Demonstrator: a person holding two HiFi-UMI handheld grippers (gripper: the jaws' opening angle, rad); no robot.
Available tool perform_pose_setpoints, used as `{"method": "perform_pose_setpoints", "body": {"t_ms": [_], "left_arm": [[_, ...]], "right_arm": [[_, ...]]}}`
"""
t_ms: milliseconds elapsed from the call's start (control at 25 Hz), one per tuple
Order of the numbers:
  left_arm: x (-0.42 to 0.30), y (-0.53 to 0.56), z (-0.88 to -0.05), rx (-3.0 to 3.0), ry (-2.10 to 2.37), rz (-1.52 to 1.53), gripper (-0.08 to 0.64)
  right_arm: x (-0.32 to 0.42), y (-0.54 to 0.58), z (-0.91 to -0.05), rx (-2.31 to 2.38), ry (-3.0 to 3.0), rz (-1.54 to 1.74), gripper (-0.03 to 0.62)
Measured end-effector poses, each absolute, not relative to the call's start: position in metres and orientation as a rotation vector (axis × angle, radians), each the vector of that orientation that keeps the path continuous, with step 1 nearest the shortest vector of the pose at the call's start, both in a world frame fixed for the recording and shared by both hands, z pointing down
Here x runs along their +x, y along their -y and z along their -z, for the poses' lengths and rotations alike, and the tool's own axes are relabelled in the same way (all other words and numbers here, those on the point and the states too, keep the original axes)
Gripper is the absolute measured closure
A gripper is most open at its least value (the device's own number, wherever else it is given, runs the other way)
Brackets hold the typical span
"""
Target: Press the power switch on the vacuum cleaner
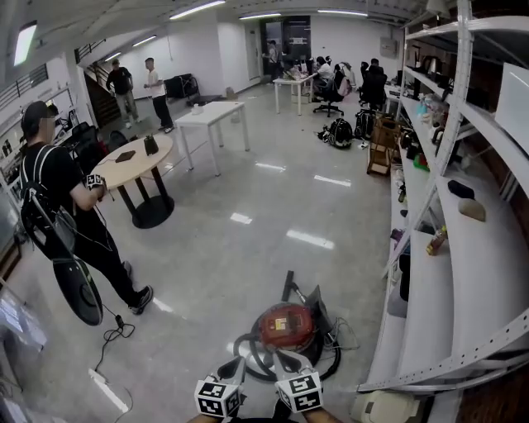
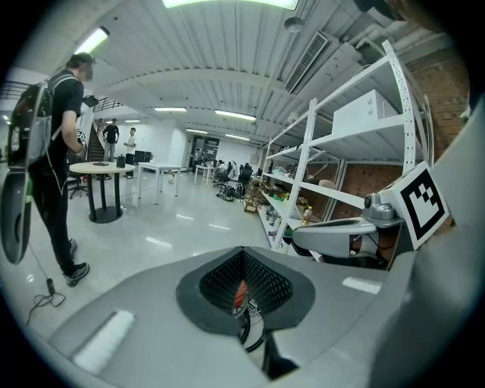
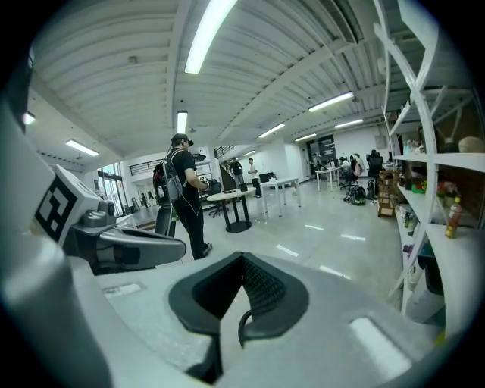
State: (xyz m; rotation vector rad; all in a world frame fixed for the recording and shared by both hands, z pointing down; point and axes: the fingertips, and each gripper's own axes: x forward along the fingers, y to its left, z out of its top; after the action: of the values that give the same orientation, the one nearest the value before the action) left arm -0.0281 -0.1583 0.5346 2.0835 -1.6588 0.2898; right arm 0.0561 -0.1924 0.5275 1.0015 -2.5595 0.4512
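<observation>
Pinched shut and empty, the left claw and right claw hover near the round red plastic vacuum cleaner on the glossy grey floor just ahead of them, a rigid, probably heavy machine that should take a firm press on top.

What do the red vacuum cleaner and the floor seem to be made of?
The round red vacuum cleaner looks like moulded plastic with a smooth finish: a rounded domed shell. The pale grey floor is probably polished concrete or a coated surface: it mirrors the ceiling lights.
</observation>
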Motion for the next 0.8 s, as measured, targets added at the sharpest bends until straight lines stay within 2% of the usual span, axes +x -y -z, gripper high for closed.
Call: {"method": "perform_pose_setpoints", "body": {"t_ms": [400, 800], "left_arm": [[-0.033, 0.128, -0.516, 2.227, 1.627, -0.296, 0.545], [-0.066, 0.048, -0.511, 2.280, 1.579, -0.283, 0.545]], "right_arm": [[0.051, 0.151, -0.512, 1.110, 2.539, -0.403, 0.600], [0.034, 0.065, -0.516, 1.228, 2.463, -0.450, 0.600]]}}
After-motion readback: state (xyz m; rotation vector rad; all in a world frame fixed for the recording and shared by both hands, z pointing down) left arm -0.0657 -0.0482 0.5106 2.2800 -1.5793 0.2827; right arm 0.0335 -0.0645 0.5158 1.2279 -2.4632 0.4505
